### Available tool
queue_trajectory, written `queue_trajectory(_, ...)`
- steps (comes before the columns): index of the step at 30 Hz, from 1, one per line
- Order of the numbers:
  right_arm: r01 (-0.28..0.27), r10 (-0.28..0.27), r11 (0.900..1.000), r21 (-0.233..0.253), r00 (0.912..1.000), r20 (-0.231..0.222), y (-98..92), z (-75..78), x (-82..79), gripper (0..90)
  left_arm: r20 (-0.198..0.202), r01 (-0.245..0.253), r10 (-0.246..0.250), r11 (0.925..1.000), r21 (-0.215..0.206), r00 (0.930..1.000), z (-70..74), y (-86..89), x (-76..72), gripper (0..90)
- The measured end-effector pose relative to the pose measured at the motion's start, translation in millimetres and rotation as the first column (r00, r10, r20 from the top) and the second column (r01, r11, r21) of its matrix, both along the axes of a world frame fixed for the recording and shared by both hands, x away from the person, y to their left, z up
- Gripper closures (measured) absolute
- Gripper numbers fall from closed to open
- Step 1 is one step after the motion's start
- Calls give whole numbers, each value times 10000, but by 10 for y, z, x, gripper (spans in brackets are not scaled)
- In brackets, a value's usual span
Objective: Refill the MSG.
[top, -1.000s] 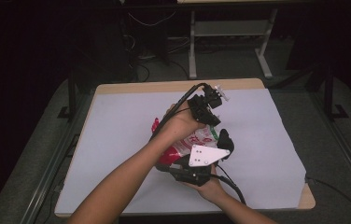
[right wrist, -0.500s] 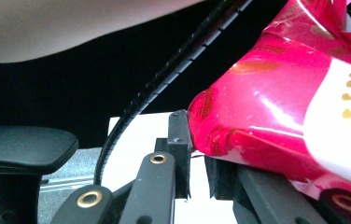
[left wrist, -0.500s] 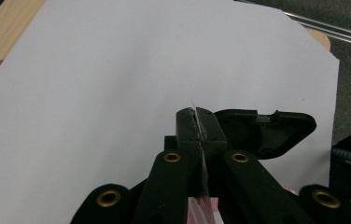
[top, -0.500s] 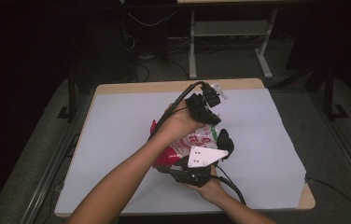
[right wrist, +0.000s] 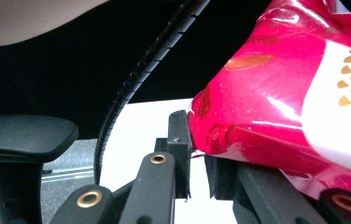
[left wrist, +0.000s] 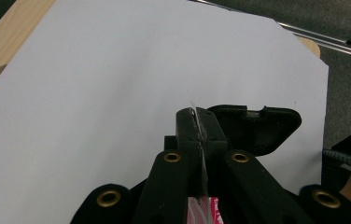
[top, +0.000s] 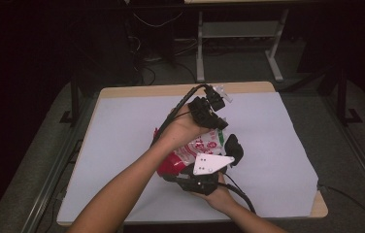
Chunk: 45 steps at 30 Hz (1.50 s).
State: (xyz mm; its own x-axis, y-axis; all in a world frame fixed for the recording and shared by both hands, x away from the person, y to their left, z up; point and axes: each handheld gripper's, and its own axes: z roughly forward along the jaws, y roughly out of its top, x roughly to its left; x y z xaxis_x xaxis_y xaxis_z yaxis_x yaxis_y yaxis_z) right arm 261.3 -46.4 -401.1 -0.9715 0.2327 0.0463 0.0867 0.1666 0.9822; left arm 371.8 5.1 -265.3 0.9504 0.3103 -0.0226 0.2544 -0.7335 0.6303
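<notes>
A red and white snack bag [top: 195, 148] is held up over the middle of the white sheet [top: 122, 145]. My left gripper [top: 218, 126] is at the bag's upper edge and is shut on its thin seam [left wrist: 200, 122]. My right gripper [top: 180, 174], with its grey plate [top: 212, 164] on top, is shut on the lower red edge of the bag [right wrist: 267, 107]. In the right gripper view the jaws [right wrist: 196, 154] pinch that glossy red edge. A forearm crosses above the bag in the right gripper view.
The sheet covers a wooden table [top: 180, 88] with bare paper on all sides of the bag. A black rounded part [top: 234, 148] sits just right of the bag. Cables [top: 241, 196] trail from both grippers. Beyond the far edge are a metal frame [top: 239, 34] and floor cables.
</notes>
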Motion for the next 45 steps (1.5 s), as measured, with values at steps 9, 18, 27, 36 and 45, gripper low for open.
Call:
queue_trajectory(9, 108, -109, 9994, -315, 9999, -36, 19, -30, 12, 812, -164, 10, -20, 9982, -606, 9999, 27, 120, 9, 899)
queue_trajectory(18, 249, -252, 9981, -567, 9997, -41, 36, -77, 4, 811, 54, 370, -366, 9939, -1042, 9993, 126, 248, -43, 899)
queue_trajectory(27, 385, -397, 9953, -891, 9991, -119, 52, -141, -22, 811, 34, 407, -407, 9839, -1739, 9992, 227, 444, -56, 899)
queue_trajectory(36, 694, -721, 9899, -1233, 9972, -173, 67, -175, -28, 812, -4, 362, -374, 9712, -2356, 9993, 298, 586, -93, 899)
queue_trajectory(45, 826, -870, 9870, -1382, 9959, -257, 82, -191, -30, 812, 162, 264, -226, 9544, -2975, 9996, 394, 811, -119, 899)
